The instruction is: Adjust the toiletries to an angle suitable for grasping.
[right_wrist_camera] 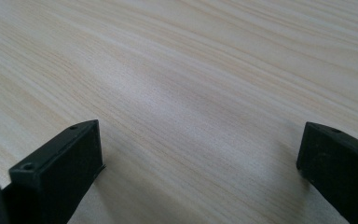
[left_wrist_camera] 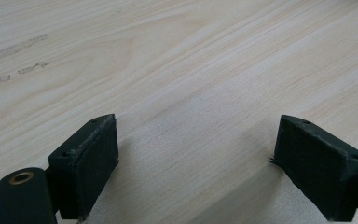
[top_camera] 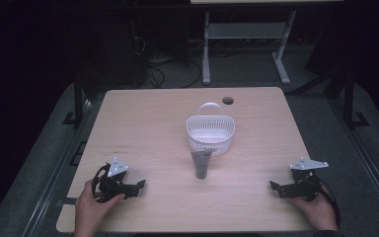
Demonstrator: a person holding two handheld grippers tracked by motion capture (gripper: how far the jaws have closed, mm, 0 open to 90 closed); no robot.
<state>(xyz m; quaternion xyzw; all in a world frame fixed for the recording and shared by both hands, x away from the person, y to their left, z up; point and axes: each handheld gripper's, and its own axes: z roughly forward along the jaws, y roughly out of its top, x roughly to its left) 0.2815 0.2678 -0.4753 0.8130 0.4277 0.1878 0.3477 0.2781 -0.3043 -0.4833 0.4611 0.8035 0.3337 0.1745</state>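
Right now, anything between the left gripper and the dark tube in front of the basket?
No. In the high view only bare table lies between the left gripper and the dark tube, whose far end lies against the white basket.

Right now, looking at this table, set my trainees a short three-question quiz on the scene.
1. True or false: the dark tube lies inside the basket.
2. Which best describes both grippers? A holding the tube; B open, empty; C shut.
3. Fill in: the tube lies on the table just on the ___ side of the basket.

Key: 1 false. 2 B: left gripper and right gripper are open over bare wood. 3 near.
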